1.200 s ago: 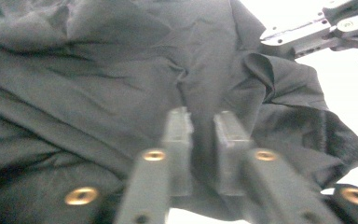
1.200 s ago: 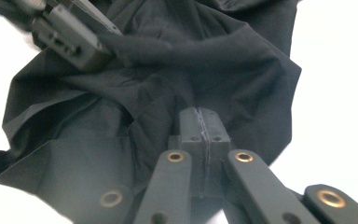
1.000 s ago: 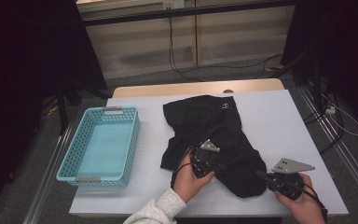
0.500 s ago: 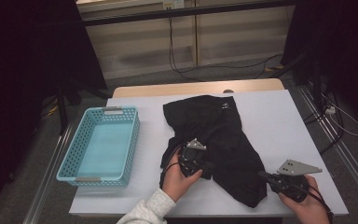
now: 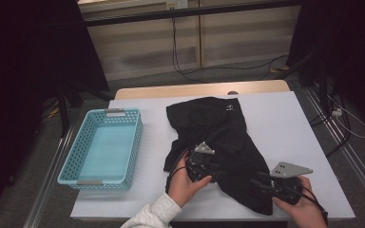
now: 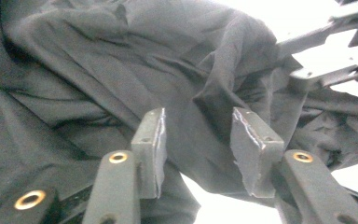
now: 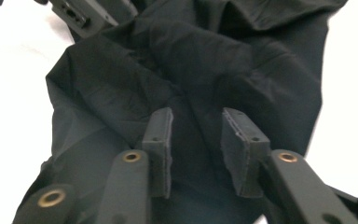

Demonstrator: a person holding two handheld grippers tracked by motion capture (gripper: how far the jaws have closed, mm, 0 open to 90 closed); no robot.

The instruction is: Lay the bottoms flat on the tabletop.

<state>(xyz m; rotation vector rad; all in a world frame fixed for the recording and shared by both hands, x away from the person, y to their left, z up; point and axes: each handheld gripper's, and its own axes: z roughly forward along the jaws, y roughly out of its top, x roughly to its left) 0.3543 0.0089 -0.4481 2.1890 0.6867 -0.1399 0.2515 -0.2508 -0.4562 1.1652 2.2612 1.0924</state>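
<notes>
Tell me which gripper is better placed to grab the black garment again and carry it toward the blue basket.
Left, probably. The left gripper sits over the black garment on the side nearer the blue basket; its jaws have just opened, cloth between. The right gripper is at the far hem.

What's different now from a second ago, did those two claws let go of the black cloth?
Yes, it looks so. Both the left gripper and right gripper have just been opening; their fingers now stand apart, the black garment loose between them. The near hem has slid slightly toward the table edge. The hands hardly moved; the blue basket stayed put.
</notes>
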